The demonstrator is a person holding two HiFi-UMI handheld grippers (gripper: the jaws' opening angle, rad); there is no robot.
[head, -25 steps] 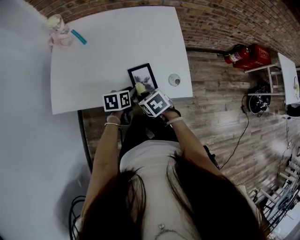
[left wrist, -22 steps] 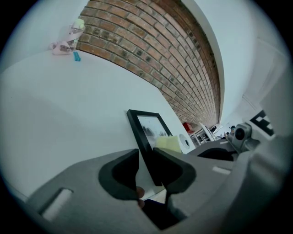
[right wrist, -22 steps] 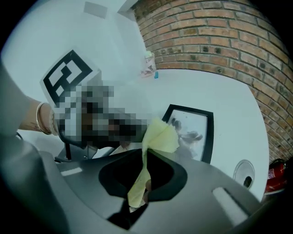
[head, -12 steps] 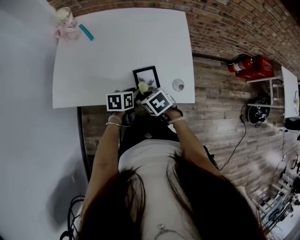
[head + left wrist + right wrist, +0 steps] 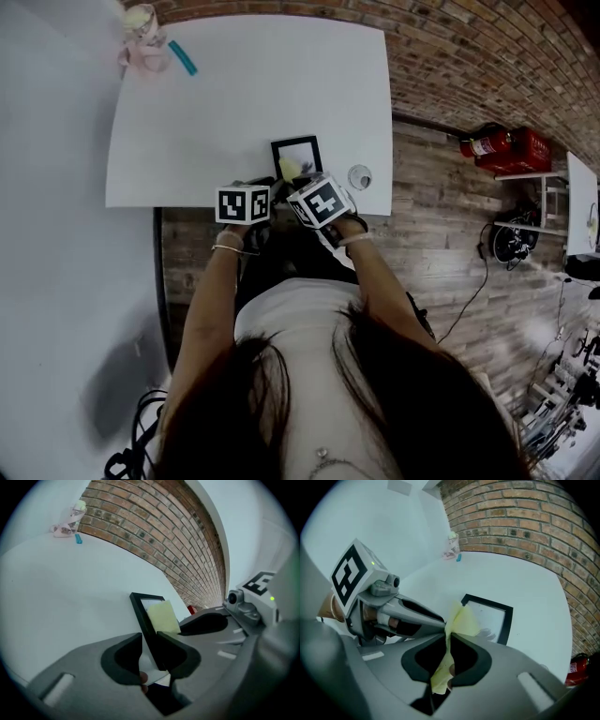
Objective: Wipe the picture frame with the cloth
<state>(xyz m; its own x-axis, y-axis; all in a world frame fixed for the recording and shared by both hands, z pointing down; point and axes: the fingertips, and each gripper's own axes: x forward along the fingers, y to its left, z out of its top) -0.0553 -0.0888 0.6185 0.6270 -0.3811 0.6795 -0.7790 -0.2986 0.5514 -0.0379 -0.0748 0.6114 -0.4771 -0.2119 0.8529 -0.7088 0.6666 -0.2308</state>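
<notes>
cloth (image 5: 461, 618): soft thin fabric | picture frame (image 5: 506, 620): matt black rim | wall (image 5: 525, 522): rough brick

My grey plastic left gripper (image 5: 149, 645) and right gripper (image 5: 446, 640) each carry a black-and-white marker cube (image 5: 243, 203); I wear a white top (image 5: 298, 317) and thin bracelets (image 5: 223, 248).

The picture frame (image 5: 296, 153) is black, the cloth (image 5: 461, 618) pale yellow, the counter (image 5: 234, 94) white. The left tool (image 5: 149, 641) and right tool (image 5: 447, 639) are grey, with black-and-white square markers (image 5: 243, 203). The wall (image 5: 450, 47) is red-brown brick.
</notes>
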